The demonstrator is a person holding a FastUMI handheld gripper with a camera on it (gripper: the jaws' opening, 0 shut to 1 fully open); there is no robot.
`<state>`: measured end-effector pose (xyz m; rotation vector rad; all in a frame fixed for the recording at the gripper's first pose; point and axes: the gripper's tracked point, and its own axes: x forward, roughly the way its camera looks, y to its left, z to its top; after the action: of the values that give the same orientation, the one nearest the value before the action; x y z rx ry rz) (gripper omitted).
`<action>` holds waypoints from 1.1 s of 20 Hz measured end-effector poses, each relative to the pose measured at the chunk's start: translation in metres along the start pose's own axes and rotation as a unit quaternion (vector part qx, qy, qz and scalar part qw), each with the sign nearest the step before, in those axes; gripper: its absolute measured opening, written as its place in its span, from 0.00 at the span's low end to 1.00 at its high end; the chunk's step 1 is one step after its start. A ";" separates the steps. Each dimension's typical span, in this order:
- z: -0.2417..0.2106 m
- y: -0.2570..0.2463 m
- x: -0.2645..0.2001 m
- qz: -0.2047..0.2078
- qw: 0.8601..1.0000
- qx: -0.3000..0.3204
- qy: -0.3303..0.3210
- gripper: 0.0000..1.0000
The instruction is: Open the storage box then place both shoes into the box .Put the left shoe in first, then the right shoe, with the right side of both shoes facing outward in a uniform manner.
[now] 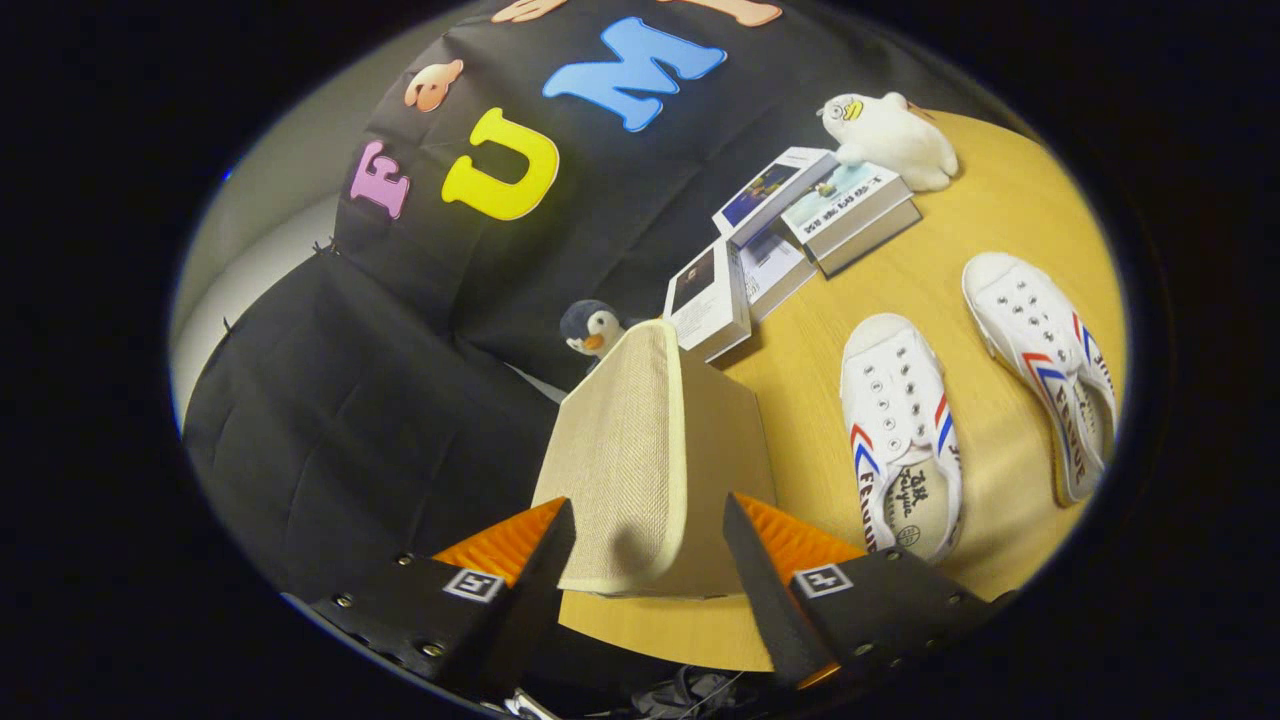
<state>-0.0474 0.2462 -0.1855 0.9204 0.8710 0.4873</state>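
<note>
The beige storage box (pixel 722 440) stands at the table's near edge, its woven lid (pixel 620 450) with a cream rim turned toward the booth wall. My gripper (pixel 648 498) is open. Its fingers stand wide apart on either side of the box's near end, one finger over the woven lid and the other over the plain side. I cannot tell whether either finger touches it. Two white canvas shoes with red and blue stripes lie beyond the fingers on the table: one shoe (pixel 900 435) beside the box, the other shoe (pixel 1045 365) farther out.
The round wooden table (pixel 800 350) carries a spread of books (pixel 790 235) behind the shoes and a white plush toy (pixel 890 130) on them. A small penguin toy (pixel 592 328) peeks out behind the box. Black cloth hangs close beside the box.
</note>
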 end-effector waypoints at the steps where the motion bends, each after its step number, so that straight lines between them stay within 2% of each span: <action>1: -0.002 -0.005 0.006 -0.001 1.000 0.016 0.010 0.76; 2: -0.007 -0.002 0.003 0.003 0.999 0.030 0.022 0.62; 5: -0.015 0.001 0.005 0.014 0.998 0.049 0.039 0.62; 6: -0.014 0.004 0.007 0.018 0.997 0.059 0.037 0.42; 7: -0.014 0.004 0.005 0.019 0.997 0.061 0.044 0.35; 10: -0.002 0.005 0.002 0.028 0.997 0.053 0.046 0.34; 11: 0.003 0.009 0.015 0.024 0.997 0.069 0.028 0.17; 12: -0.003 0.012 0.001 0.033 0.996 0.072 0.032 0.00; 22: 0.018 0.086 -0.013 0.066 0.997 0.013 0.028 0.00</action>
<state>-0.0410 0.2747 -0.1023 0.9967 0.8719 0.6188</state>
